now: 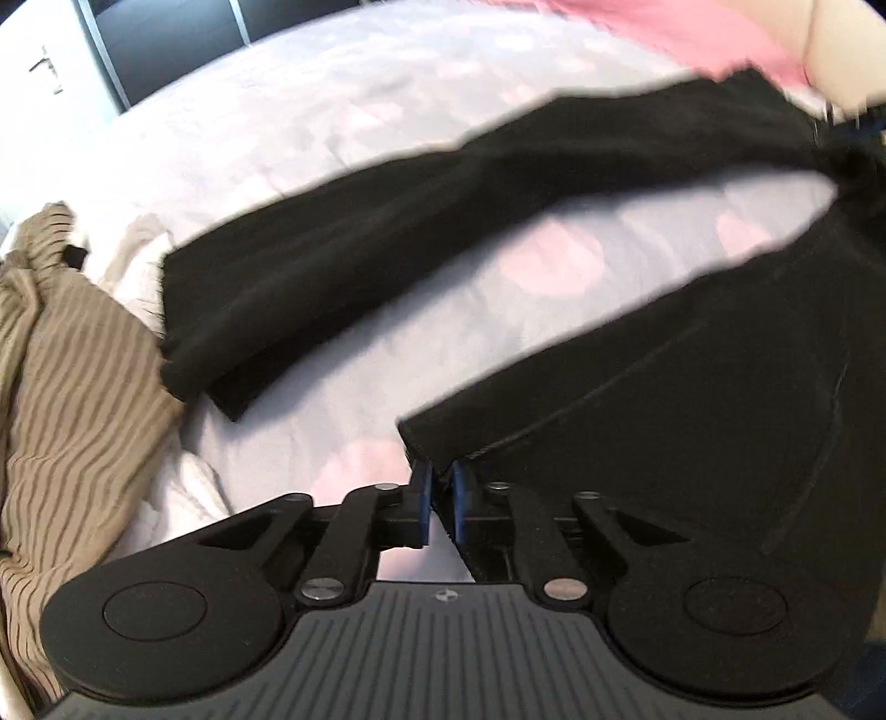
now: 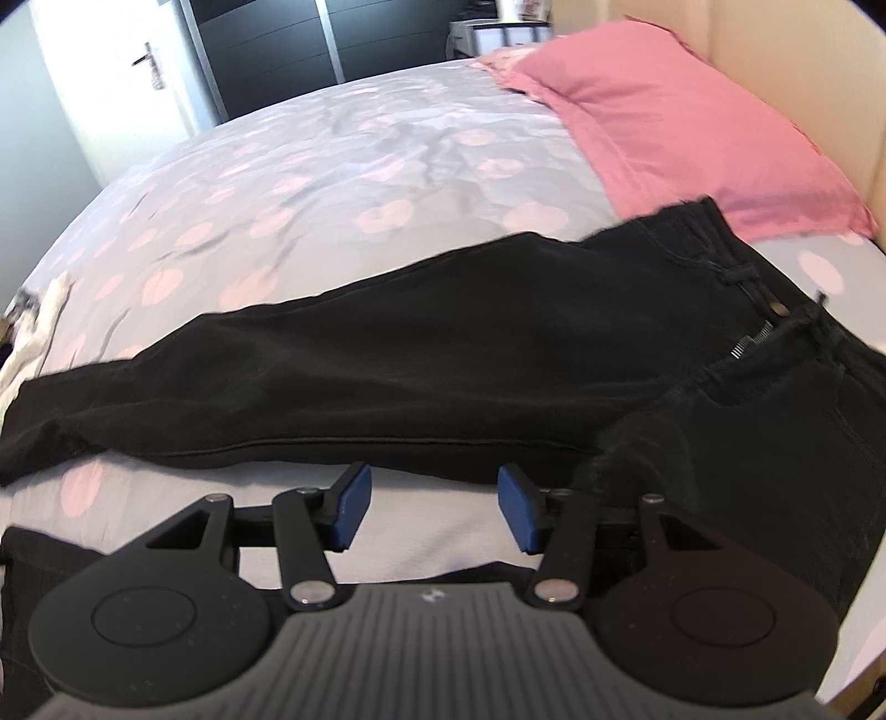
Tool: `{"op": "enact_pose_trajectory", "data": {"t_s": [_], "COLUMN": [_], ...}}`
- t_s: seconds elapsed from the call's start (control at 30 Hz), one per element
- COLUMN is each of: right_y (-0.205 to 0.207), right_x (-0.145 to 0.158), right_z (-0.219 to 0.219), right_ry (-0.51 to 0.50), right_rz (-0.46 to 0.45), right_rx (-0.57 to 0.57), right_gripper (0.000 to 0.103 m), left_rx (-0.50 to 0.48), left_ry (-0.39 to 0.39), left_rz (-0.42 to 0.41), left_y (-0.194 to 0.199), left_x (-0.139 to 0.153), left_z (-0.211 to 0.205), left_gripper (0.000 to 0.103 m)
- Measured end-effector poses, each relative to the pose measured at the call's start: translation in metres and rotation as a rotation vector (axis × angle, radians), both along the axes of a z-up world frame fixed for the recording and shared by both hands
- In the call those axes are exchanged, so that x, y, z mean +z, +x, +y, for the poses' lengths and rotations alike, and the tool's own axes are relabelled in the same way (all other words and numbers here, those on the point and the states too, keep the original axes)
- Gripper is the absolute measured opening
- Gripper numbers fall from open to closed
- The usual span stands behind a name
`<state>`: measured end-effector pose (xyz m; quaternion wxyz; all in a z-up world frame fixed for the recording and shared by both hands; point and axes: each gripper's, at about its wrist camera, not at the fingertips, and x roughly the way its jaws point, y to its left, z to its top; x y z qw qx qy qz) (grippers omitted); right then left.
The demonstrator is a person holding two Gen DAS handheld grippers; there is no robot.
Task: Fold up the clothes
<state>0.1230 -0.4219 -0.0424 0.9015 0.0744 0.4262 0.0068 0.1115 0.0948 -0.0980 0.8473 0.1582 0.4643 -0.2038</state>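
Black jeans [image 2: 443, 360] lie spread on the bed, waistband at the right near the pillow, legs running left. In the left wrist view the two legs fork apart: the far leg [image 1: 343, 260] lies flat, and the near leg [image 1: 637, 399] ends at its hem right at my left gripper [image 1: 441, 479]. Its blue pads are pinched together on that hem corner. My right gripper [image 2: 432, 487] hovers open over bare duvet just below the far leg's seam, nothing between its blue pads [image 2: 349, 507]. The crotch and zipper [image 2: 747, 343] sit to its upper right.
The bed wears a lilac duvet [image 2: 332, 183] with pink spots. A pink pillow [image 2: 681, 122] lies at the head, against a cream headboard [image 2: 803, 61]. A brown striped garment [image 1: 72, 399] and white cloth [image 1: 183, 487] are heaped at the left. Dark wardrobe doors [image 2: 332, 39] stand beyond the bed.
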Motion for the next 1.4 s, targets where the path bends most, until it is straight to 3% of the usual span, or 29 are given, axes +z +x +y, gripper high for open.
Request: {"op": "enact_pose_trajectory", "data": {"t_s": [0.1, 0.23, 0.43, 0.6, 0.7, 0.8, 0.97, 1.13, 1.2, 1.37, 1.4], "right_y": [0.002, 0.001, -0.012, -0.016, -0.006, 0.009, 0.014, 0.019, 0.023, 0.034, 0.035], "right_x": [0.001, 0.002, -0.003, -0.009, -0.013, -0.023, -0.039, -0.048, -0.052, -0.056, -0.057], "right_z": [0.02, 0.067, 0.161, 0.22, 0.24, 0.253, 0.264, 0.258, 0.26, 0.27, 0.274], "right_ry": [-0.013, -0.065, -0.151, -0.212, -0.207, -0.175, -0.216, -0.233, -0.228, -0.177, -0.175], "right_rz": [-0.003, -0.019, -0.057, -0.082, -0.06, 0.024, 0.104, 0.114, 0.119, 0.148, 0.153], "right_rx": [0.11, 0.378, 0.839, 1.076, 1.108, 1.105, 1.122, 1.096, 1.08, 1.067, 1.067], "right_gripper": [0.055, 0.055, 0.055, 0.064, 0.067, 0.067, 0.067, 0.067, 0.067, 0.067, 0.067], "left_rx": [0.044, 0.076, 0.079, 0.062, 0.096, 0.119, 0.016, -0.081, -0.094, -0.032, -0.008], "left_ry": [-0.095, -0.201, -0.267, -0.299, -0.291, -0.3, -0.216, -0.139, -0.108, -0.076, -0.068], "left_rz": [-0.038, -0.081, -0.145, -0.19, -0.233, -0.218, -0.18, -0.106, -0.082, -0.028, -0.016], "left_y": [-0.002, -0.008, -0.016, -0.021, -0.023, -0.02, -0.025, -0.028, -0.029, -0.023, -0.02], "left_x": [0.022, 0.047, 0.072, 0.086, 0.092, 0.09, 0.071, 0.047, 0.038, 0.016, 0.012], "left_z": [0.013, 0.025, 0.029, 0.031, 0.038, 0.047, 0.029, 0.006, 0.0, -0.001, 0.0], "left_gripper": [0.003, 0.003, 0.002, 0.0, 0.0, 0.0, 0.0, 0.0, 0.006, 0.047, 0.051]}}
